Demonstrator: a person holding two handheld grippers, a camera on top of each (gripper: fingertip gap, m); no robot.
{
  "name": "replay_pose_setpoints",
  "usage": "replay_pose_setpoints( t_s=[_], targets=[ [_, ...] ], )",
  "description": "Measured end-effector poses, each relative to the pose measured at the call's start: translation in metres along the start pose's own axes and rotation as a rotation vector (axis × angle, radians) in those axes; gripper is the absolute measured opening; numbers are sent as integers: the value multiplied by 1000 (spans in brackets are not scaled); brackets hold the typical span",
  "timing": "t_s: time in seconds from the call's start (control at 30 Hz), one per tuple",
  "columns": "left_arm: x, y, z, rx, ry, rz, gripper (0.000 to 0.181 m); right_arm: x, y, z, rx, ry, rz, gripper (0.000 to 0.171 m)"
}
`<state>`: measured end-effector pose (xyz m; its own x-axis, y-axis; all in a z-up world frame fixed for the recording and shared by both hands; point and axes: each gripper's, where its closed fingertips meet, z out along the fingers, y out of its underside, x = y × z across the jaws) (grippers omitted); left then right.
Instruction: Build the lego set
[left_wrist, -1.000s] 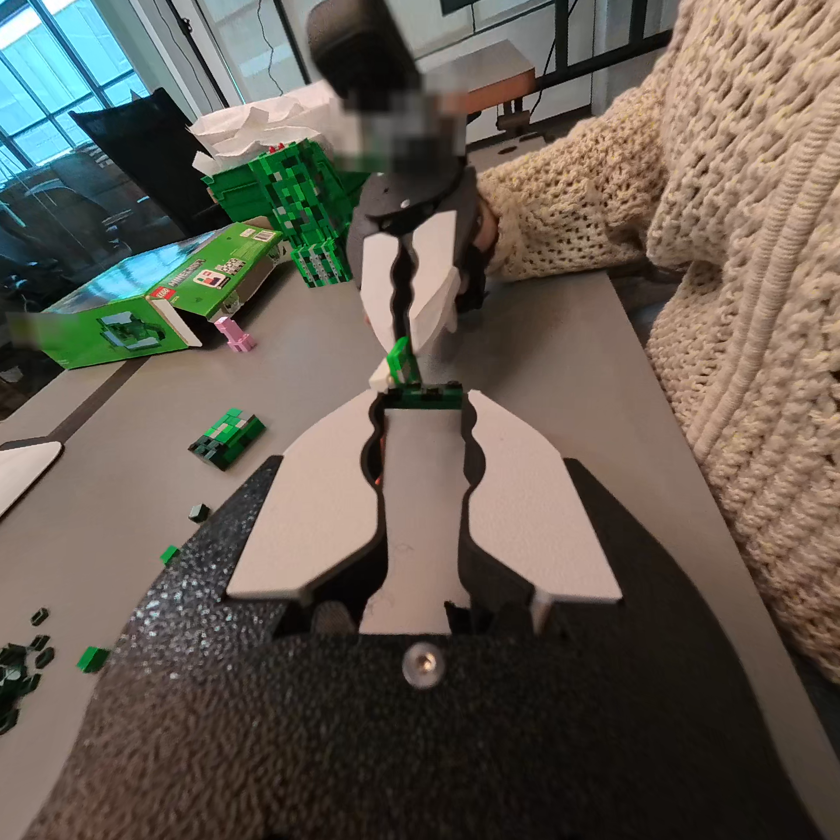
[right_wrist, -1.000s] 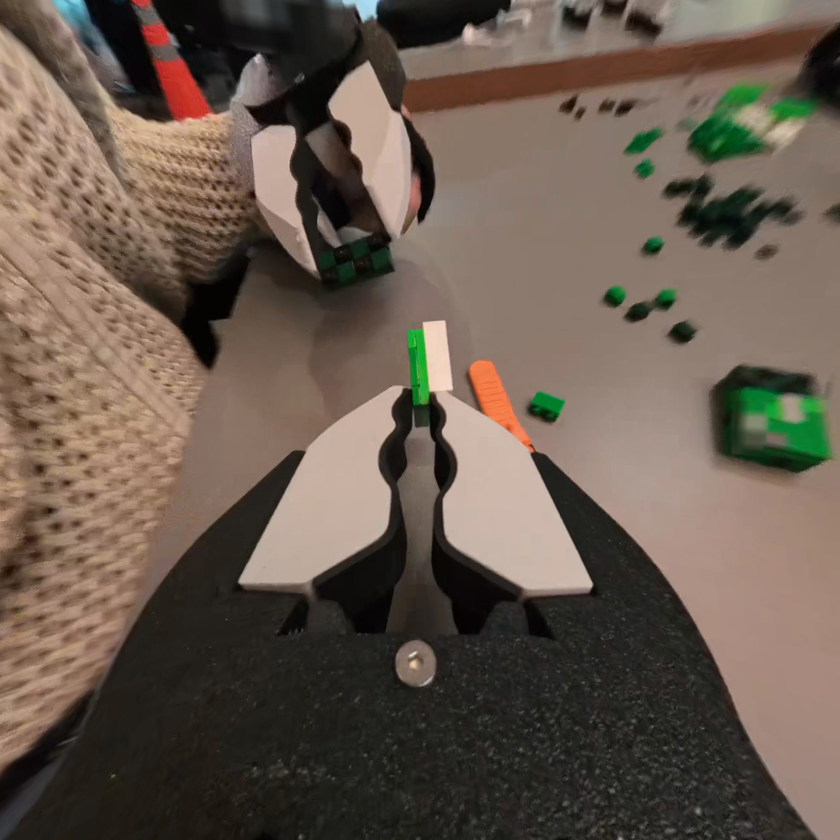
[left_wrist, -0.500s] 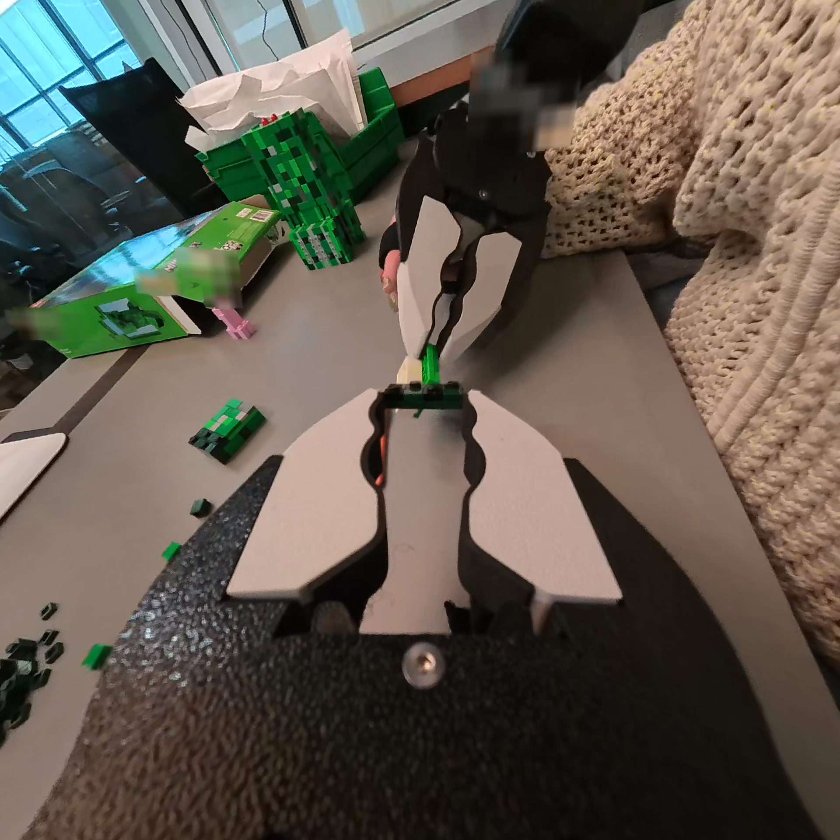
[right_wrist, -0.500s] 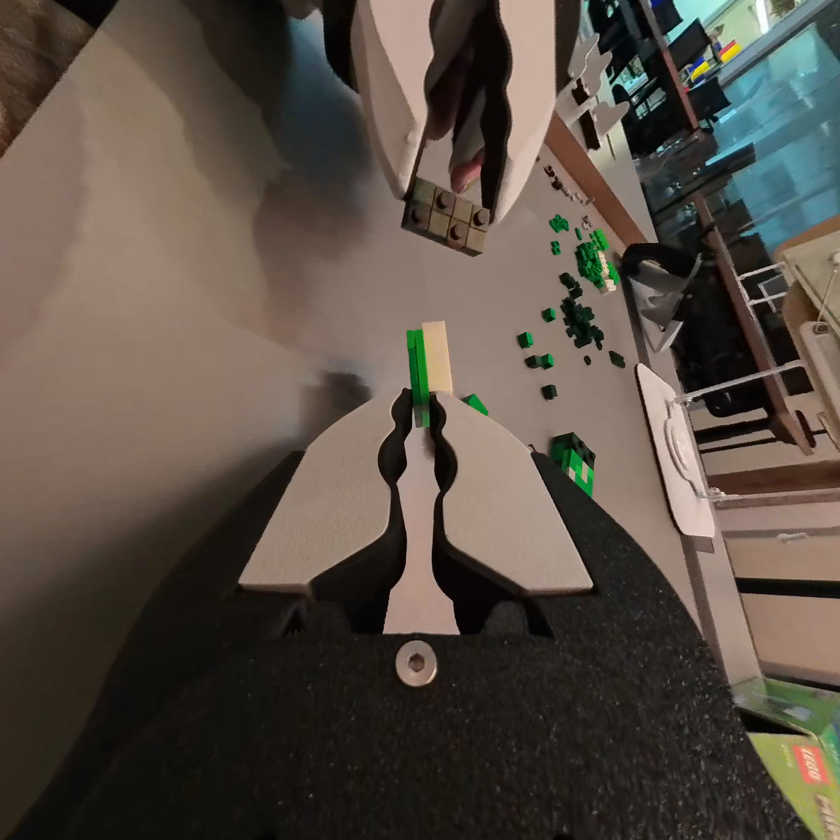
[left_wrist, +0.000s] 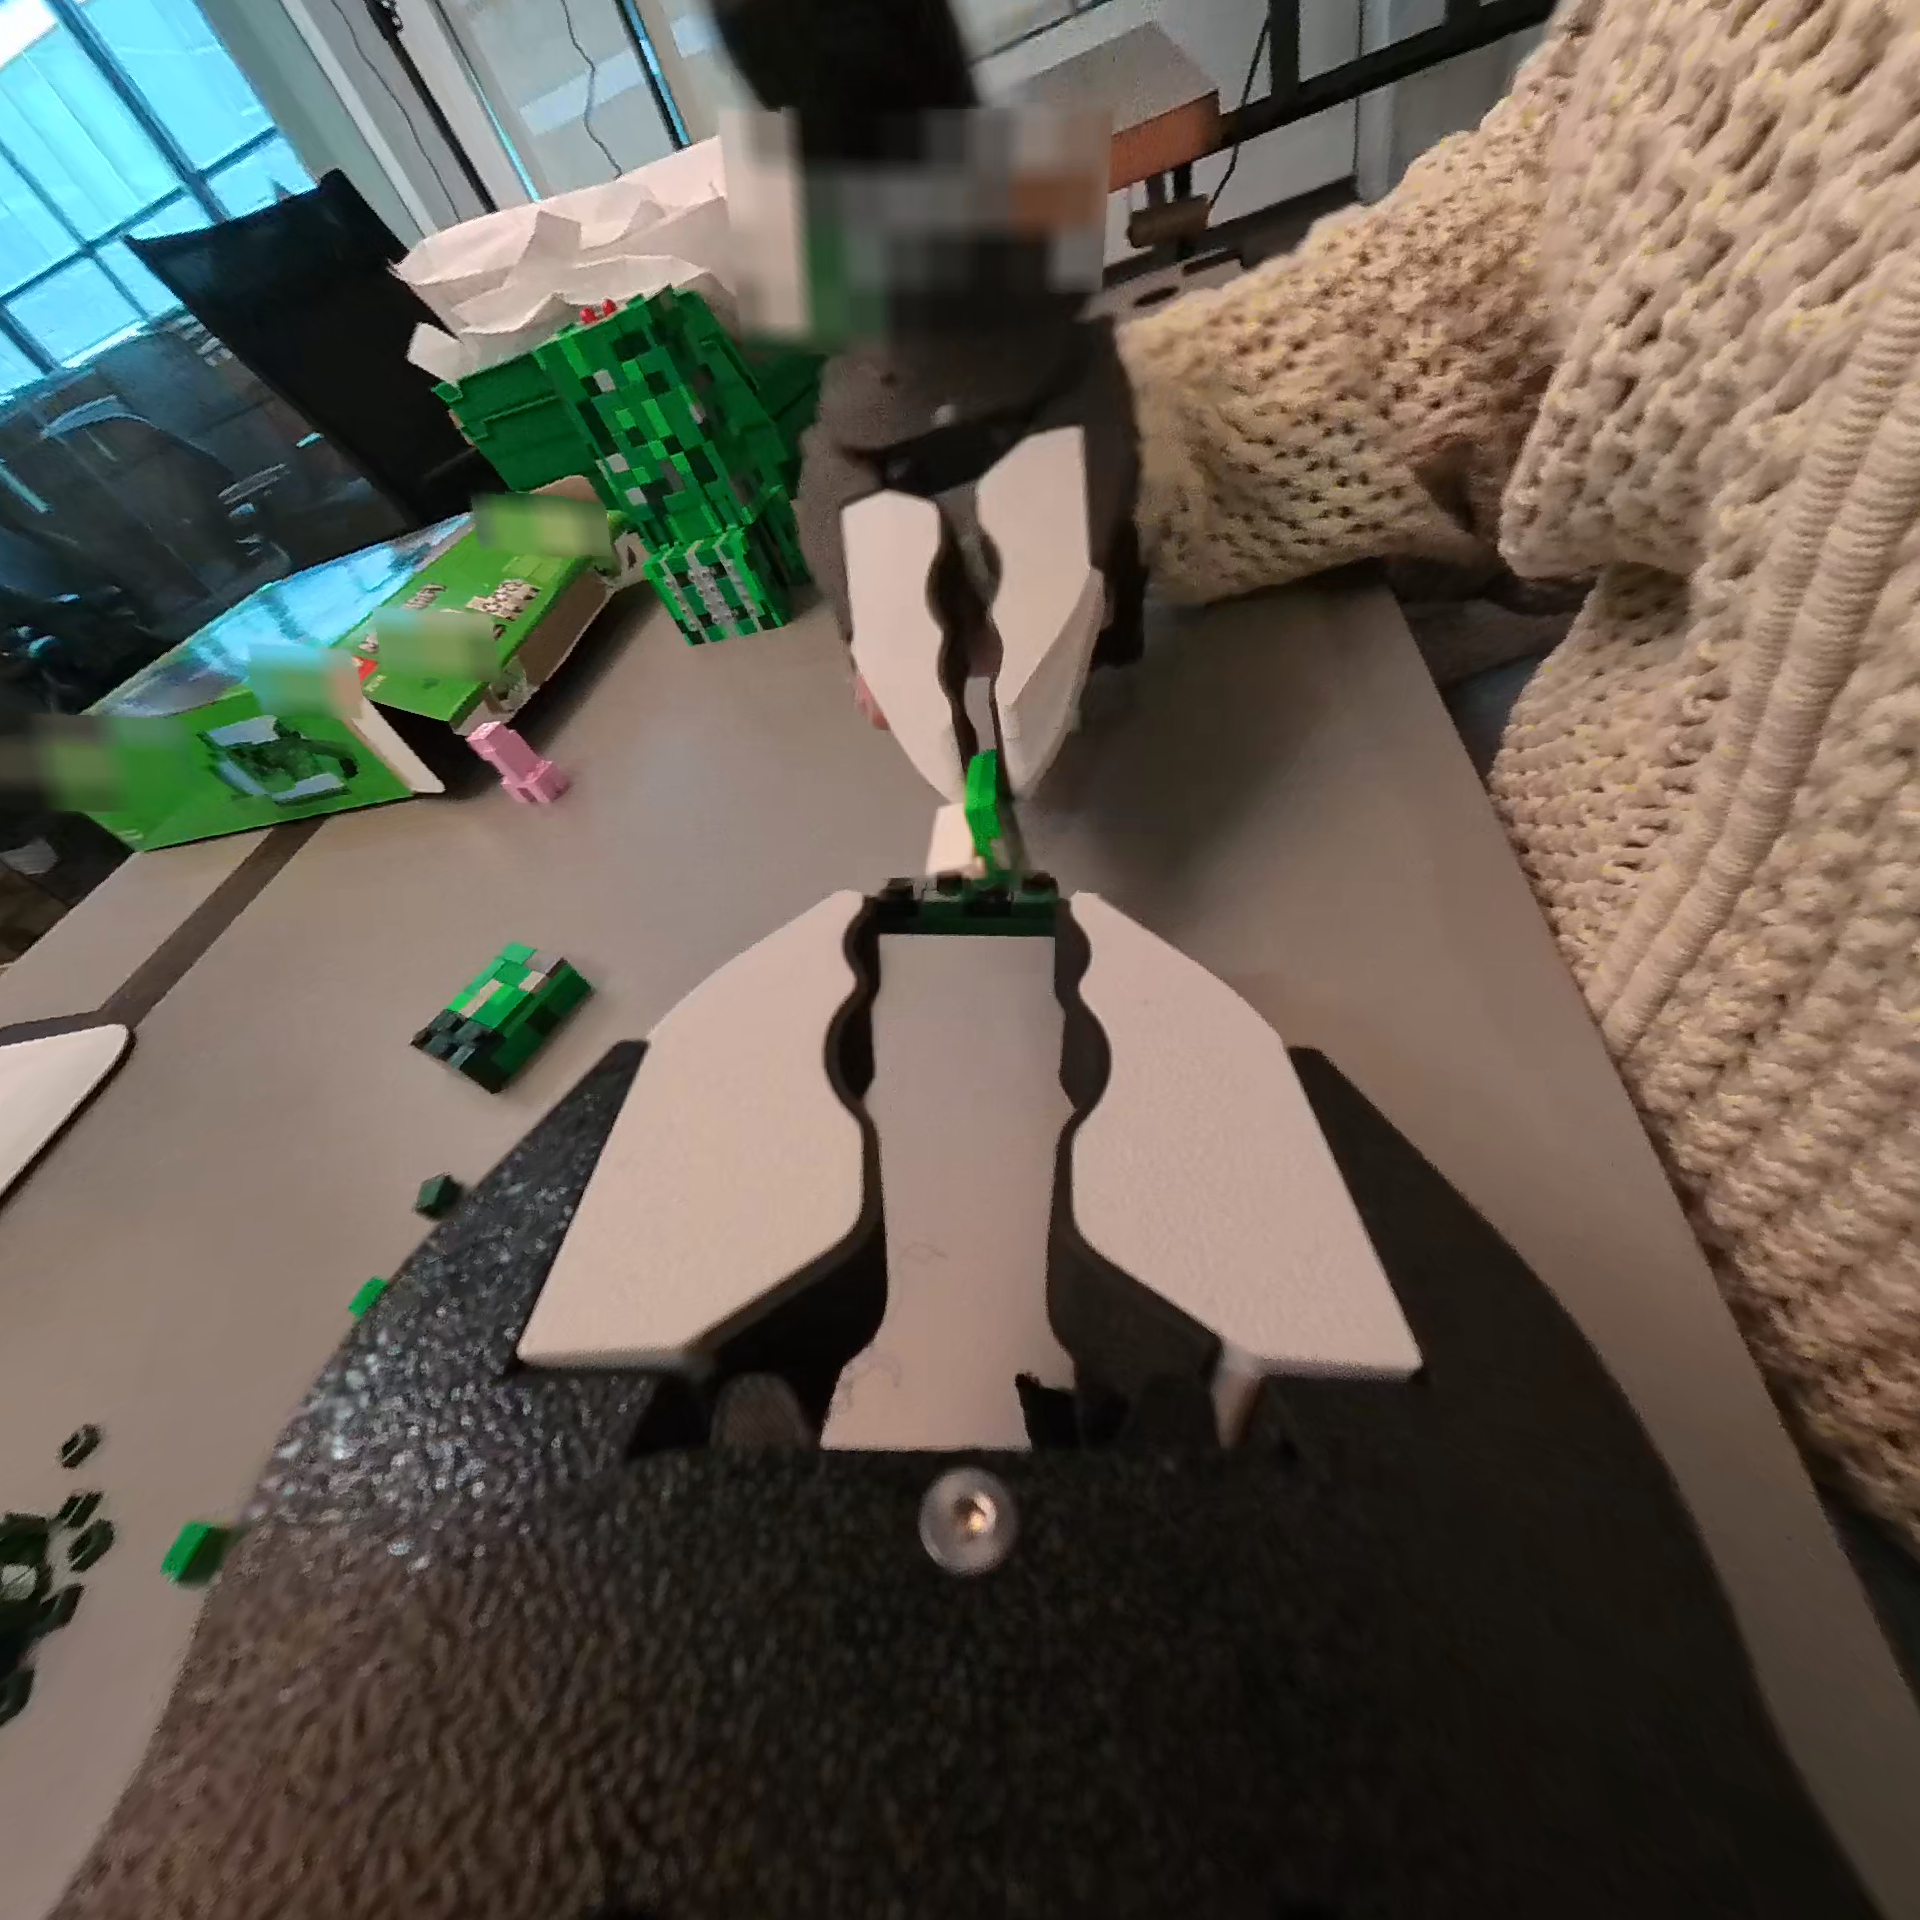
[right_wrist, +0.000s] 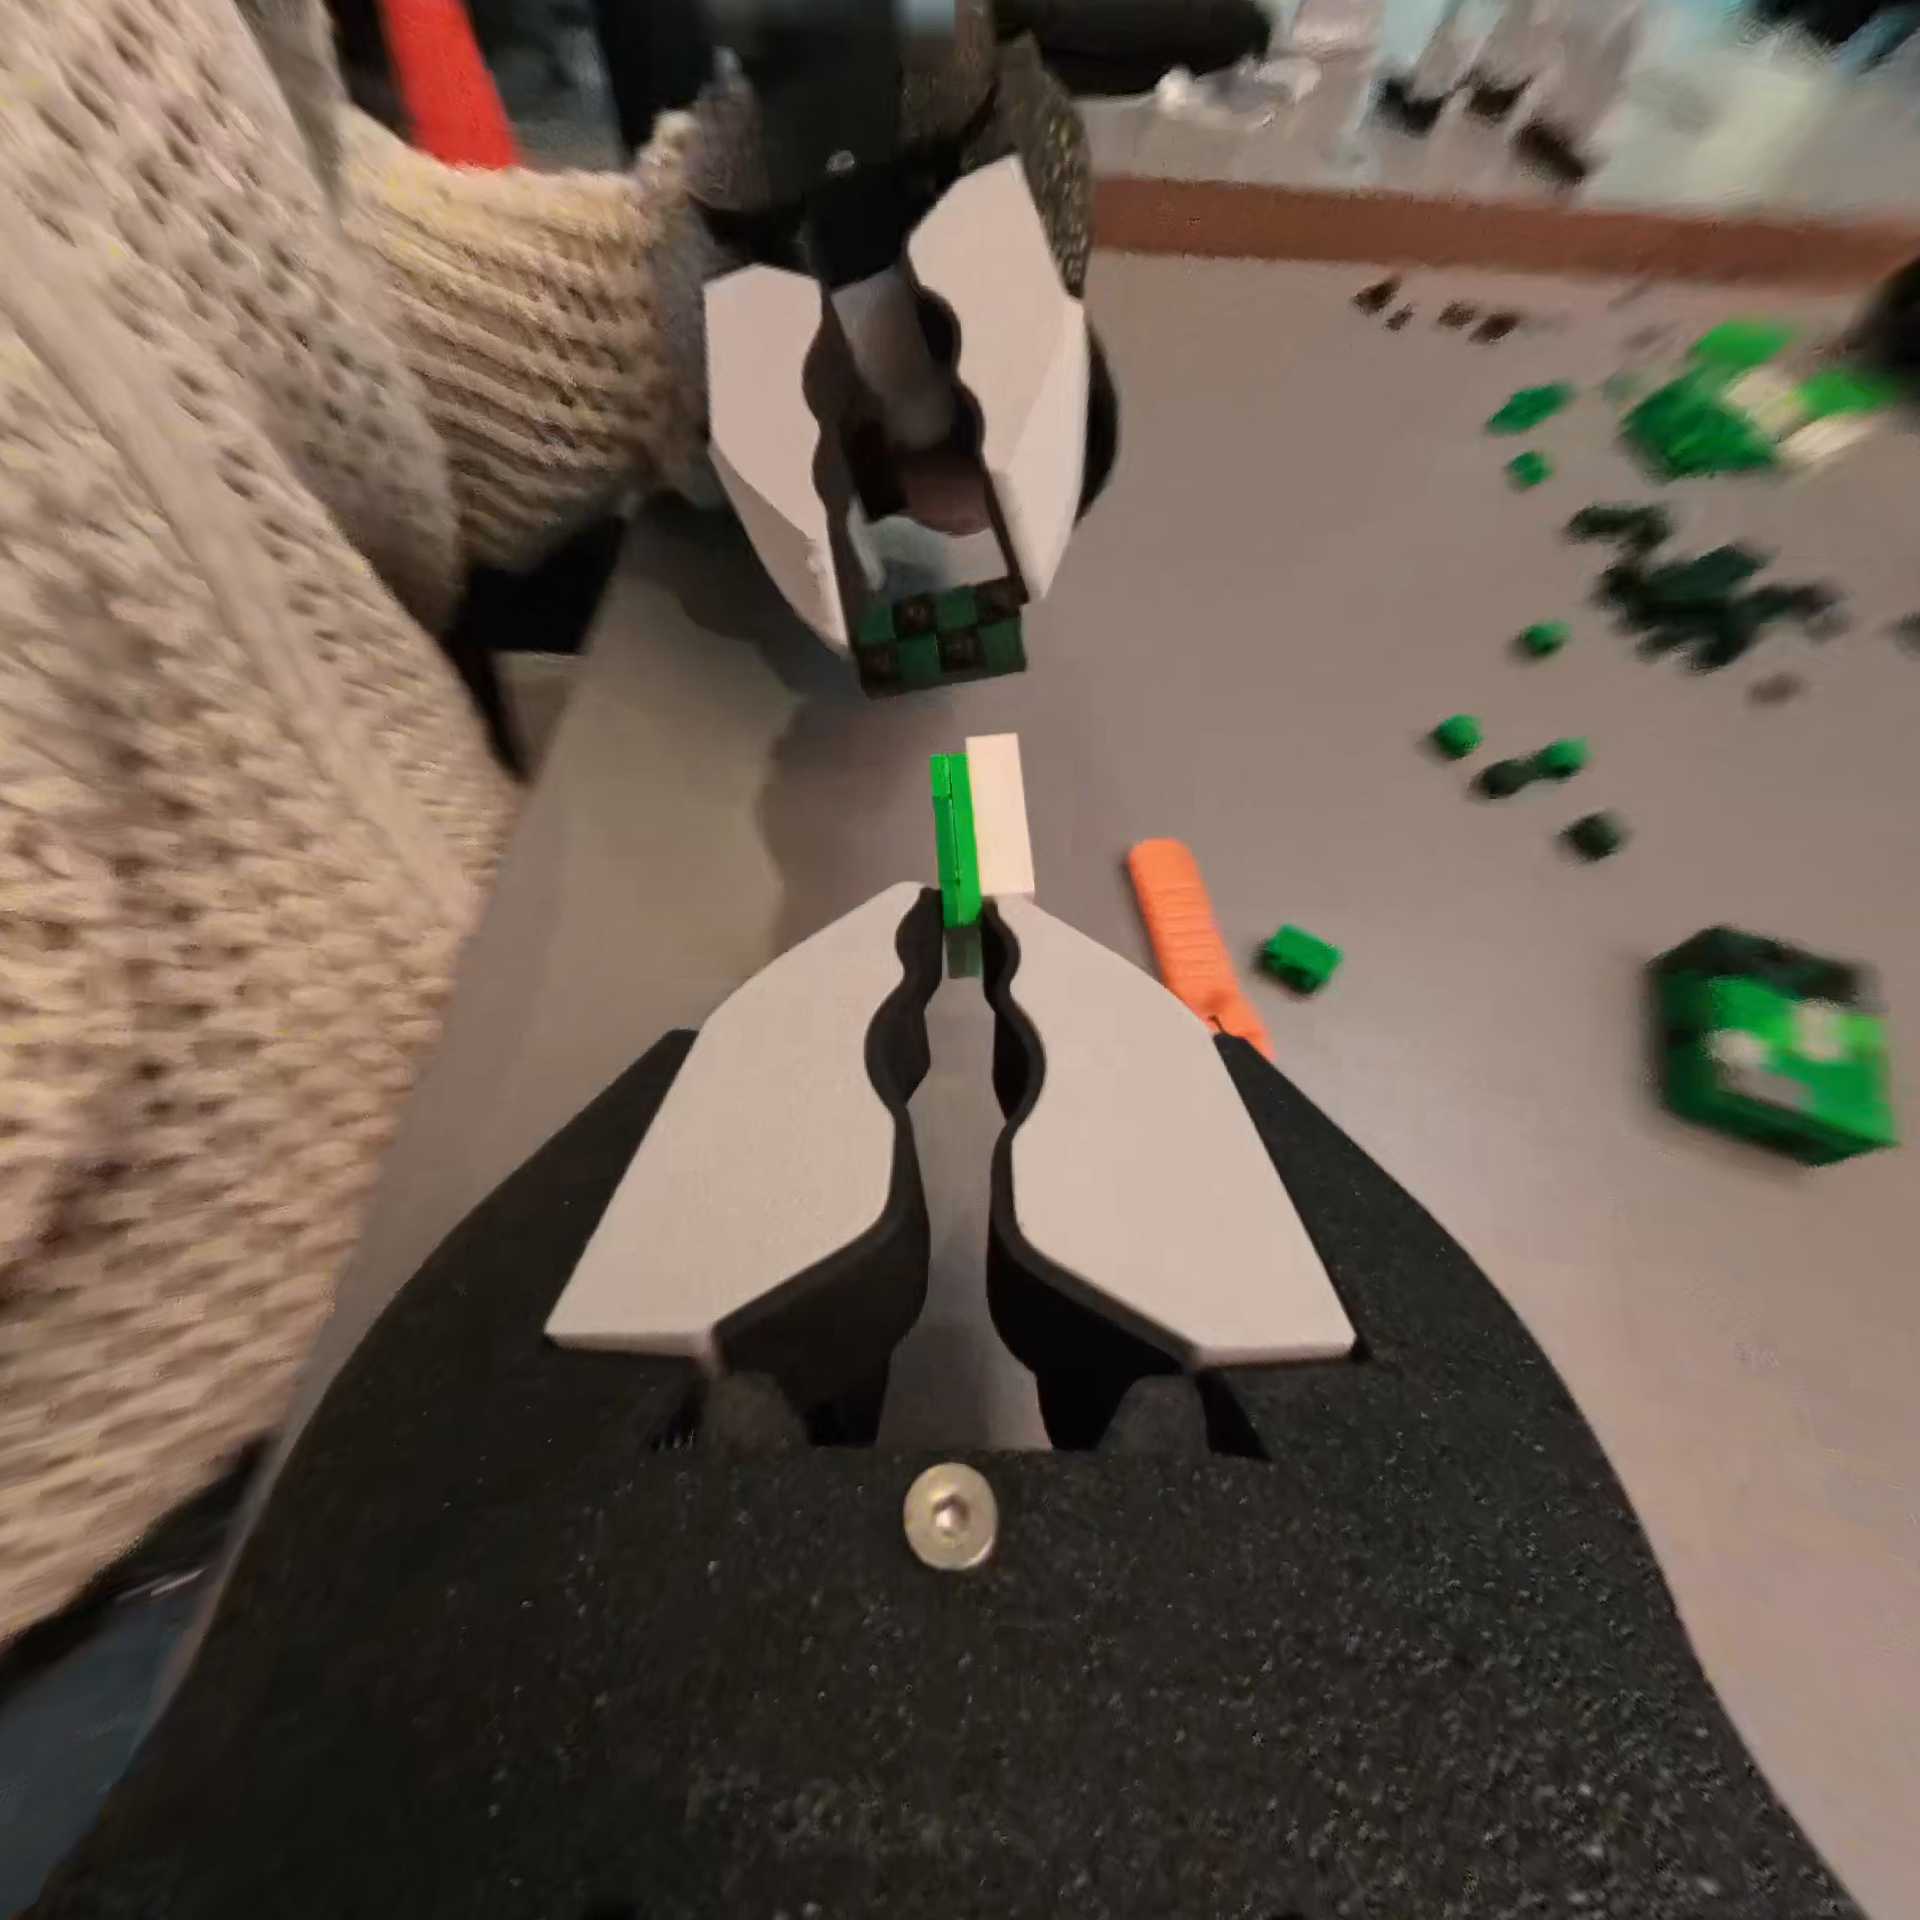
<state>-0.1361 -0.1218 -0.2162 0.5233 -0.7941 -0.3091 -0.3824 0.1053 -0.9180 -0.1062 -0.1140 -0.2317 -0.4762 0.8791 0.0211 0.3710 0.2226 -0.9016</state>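
My left gripper (left_wrist: 968, 904) is shut on a small green-and-black studded block (left_wrist: 971, 900), also seen in the right wrist view (right_wrist: 940, 642). My right gripper (right_wrist: 961, 914) is shut on a thin bright green plate with a white piece beside it (right_wrist: 982, 821). In the left wrist view that plate (left_wrist: 982, 805) hangs from the right gripper (left_wrist: 977, 769), just above the block's studs. The two held pieces are close together, a small gap apart, above the grey table (left_wrist: 1226, 831).
A tall green creeper model (left_wrist: 675, 436), a green set box (left_wrist: 312, 707) and a pink figure (left_wrist: 520, 769) stand at the far left. A flat green assembly (left_wrist: 504, 1013) and loose green pieces (right_wrist: 1683, 592) lie on the table, with an orange brick separator (right_wrist: 1190, 935) and green cube (right_wrist: 1777, 1049). One gripper's finger ends stand about 4 centimetres off the other's. The orange brick separator (right_wrist: 1190, 935) is about 8 centimetres from both grippers' fingertips.
The right gripper has swung back from a tilted pose to face the left gripper level again. The plate and the block stay held and are close together.
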Motion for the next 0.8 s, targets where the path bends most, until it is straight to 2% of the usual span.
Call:
replay_pose_setpoints(
  t_s=[0.1,0.43,0.57,0.8],
  targets=[
    [13,0,5,3,71,22,33,-12,6,2,-18,-202,197,6],
    [29,19,16,-76,154,222,33,-14,18,6,-151,-528,634,7],
    [29,24,22,-74,141,210,33,-11,32,11,-245,-516,719,6],
    [23,27,25,-76,129,168,33,-8,34,11,-292,-519,786,7]
  ],
)
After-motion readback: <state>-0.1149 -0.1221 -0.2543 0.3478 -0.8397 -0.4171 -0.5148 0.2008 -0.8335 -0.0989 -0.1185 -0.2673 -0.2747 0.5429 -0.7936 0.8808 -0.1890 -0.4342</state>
